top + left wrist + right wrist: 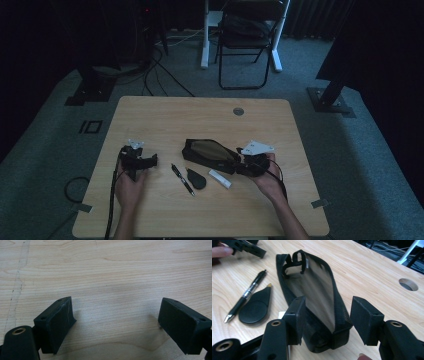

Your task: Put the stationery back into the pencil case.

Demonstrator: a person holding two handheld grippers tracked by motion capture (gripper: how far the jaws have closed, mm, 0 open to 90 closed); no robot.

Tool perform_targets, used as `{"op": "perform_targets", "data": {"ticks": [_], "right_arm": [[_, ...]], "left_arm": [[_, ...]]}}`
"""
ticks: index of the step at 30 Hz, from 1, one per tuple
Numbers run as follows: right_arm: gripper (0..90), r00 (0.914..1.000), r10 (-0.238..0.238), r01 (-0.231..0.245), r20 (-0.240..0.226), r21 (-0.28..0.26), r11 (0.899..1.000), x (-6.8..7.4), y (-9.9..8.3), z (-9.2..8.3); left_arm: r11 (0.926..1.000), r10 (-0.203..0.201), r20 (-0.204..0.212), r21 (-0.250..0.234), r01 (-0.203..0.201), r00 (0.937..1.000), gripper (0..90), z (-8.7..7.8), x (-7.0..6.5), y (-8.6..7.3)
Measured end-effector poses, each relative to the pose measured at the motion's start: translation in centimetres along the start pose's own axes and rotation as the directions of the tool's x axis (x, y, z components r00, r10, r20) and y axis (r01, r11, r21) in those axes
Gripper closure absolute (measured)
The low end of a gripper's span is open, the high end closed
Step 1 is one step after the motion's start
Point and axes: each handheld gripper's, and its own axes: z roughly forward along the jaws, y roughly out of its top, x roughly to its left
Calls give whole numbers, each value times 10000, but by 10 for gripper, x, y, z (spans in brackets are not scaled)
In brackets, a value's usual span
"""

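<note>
A black pouch [207,152] with a mesh side lies open near the table's middle. My right gripper [239,162] sits at its right end. In the right gripper view the jaws straddle the closed end of the pouch [317,295]. The left pad is against the fabric and the right pad stands clear of it, so the right gripper [328,312] is open. My left gripper [145,161] rests at the table's left. Its jaws are wide apart over bare wood, so the left gripper [117,315] is open with nothing between them.
Between the grippers lie a black pen [182,179], a flat black teardrop-shaped piece [196,178] and a small white bar [220,178]. A round cable hole [238,111] sits near the table's far edge. A folding chair [245,40] and cables stand on the floor beyond.
</note>
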Motion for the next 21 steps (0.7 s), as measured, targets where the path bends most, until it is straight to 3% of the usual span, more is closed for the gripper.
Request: {"op": "perform_targets", "data": {"ticks": [21], "right_arm": [[484, 9997, -50, 47, -248, -126, 9999, 14, -4, -8]], "left_arm": [[10000, -12, 3, -6, 12, 10000, 131, 0, 0, 0]]}}
